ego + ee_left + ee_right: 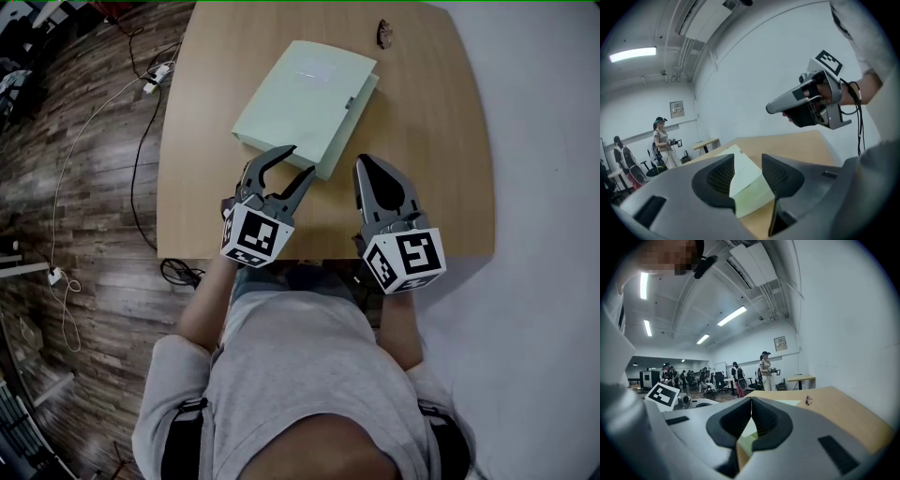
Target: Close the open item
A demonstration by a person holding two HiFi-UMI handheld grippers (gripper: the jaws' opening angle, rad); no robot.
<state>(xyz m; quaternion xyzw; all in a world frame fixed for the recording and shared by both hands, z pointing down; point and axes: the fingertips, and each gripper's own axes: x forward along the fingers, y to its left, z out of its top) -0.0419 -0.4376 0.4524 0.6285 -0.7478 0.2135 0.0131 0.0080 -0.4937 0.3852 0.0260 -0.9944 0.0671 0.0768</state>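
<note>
the pale green folder lies flat in the middle of the wooden table, just on the far side of both grippers. it looks like stiff card or plastic, light and smooth, so i think it could slide if pushed from the side. its top cover looks nearly down, with the bottom part peeking out on the right. i would press down on the flat top, close to that right edge. the left gripper has its jaws apart with nothing in them, right by the folder's near corner. the right gripper is squeezed tight on nothing. there is lots of bare table on the right. a small dark thing sits at the far edge, well apart.
</note>
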